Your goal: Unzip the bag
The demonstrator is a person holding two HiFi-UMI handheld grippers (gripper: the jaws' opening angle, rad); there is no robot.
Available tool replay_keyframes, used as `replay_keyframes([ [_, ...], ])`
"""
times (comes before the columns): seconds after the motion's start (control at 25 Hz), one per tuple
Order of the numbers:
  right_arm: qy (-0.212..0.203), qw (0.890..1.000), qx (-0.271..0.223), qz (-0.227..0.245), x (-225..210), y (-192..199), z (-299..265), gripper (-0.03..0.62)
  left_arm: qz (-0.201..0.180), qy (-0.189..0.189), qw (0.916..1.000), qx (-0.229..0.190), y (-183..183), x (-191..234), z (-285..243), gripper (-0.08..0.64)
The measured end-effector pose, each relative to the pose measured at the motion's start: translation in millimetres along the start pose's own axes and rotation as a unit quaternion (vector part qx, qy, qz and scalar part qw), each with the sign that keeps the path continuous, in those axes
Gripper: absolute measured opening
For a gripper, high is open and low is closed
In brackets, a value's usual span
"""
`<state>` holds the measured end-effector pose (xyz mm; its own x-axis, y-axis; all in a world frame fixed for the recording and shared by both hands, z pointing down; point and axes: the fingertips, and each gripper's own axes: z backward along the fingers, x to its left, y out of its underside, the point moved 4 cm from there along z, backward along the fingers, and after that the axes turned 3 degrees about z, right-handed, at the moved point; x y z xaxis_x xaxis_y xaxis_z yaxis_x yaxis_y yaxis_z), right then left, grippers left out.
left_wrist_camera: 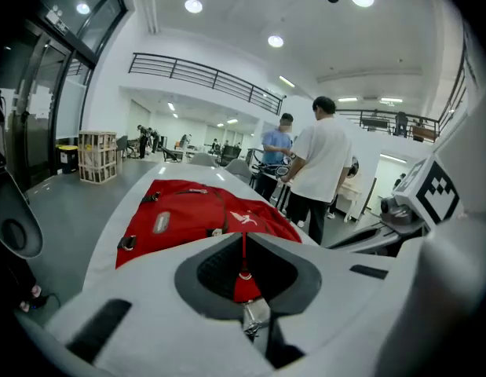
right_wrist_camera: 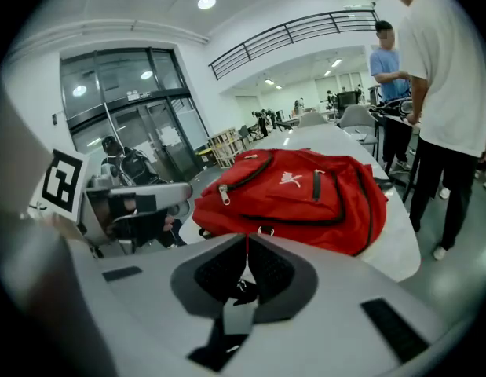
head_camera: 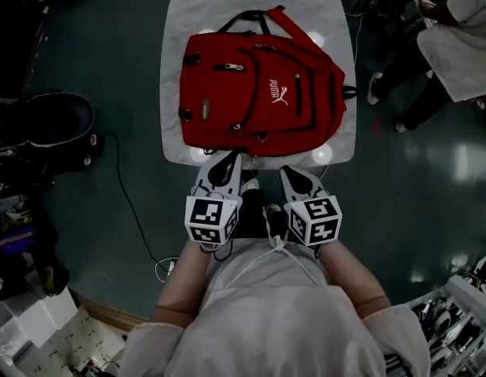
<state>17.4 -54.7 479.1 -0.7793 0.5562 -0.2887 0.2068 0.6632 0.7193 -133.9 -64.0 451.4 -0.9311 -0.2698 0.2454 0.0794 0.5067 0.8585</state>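
Observation:
A red backpack [head_camera: 258,93] lies flat on a pale table [head_camera: 188,14], its front pockets facing up and its zips looking closed. A silver zip pull [head_camera: 231,67] rests near the bag's top left. My left gripper [head_camera: 231,159] and right gripper [head_camera: 286,170] hover side by side at the table's near edge, just short of the bag's bottom. Both are shut with nothing between the jaws. The left gripper view has the bag [left_wrist_camera: 195,210] straight ahead beyond the closed tips [left_wrist_camera: 244,236]. In the right gripper view the bag [right_wrist_camera: 297,187] lies ahead beyond the tips [right_wrist_camera: 246,239], its zip pull [right_wrist_camera: 224,195] towards the left.
Two people [head_camera: 454,30] stand off the table's far right, also seen as people [left_wrist_camera: 321,163] in the left gripper view. A black bag [head_camera: 54,128] sits on the floor at left, with a cable [head_camera: 133,203] trailing across the floor.

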Motion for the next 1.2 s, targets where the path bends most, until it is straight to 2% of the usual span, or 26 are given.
replay_keyframes([
  [0.24,-0.005,0.998,0.055,-0.04,10.1,29.5,-50.2,0.029,-0.012,0.034,0.9971,0.068,52.1,24.4,-34.0,0.028],
  [0.36,-0.002,0.996,0.077,-0.041,13.0,41.4,-70.3,0.029,-0.019,0.041,0.9954,0.084,69.1,32.9,-47.9,0.028],
  [0.56,0.006,0.994,0.09,-0.055,20.1,52.6,-95.0,0.033,-0.002,0.047,0.9943,0.096,86.2,47.9,-66.6,0.028],
  [0.68,-0.002,0.993,0.103,-0.062,27.3,59.6,-106.8,0.096,0.003,0.05,0.9936,0.102,94.6,55.0,-73.8,0.028],
  [0.88,0.013,0.991,0.125,-0.048,34.6,66.1,-121.5,0.097,-0.008,0.046,0.9932,0.107,102.1,60.0,-81.0,0.028],
  [1.12,0.058,0.985,0.156,-0.046,28.0,69.8,-134.1,0.094,-0.006,0.042,0.9938,0.103,102.5,62.6,-85.3,0.028],
  [1.2,0.067,0.984,0.161,-0.034,24.8,70.2,-134.2,0.056,-0.004,0.045,0.9925,0.114,103.3,62.5,-87.1,0.026],
])
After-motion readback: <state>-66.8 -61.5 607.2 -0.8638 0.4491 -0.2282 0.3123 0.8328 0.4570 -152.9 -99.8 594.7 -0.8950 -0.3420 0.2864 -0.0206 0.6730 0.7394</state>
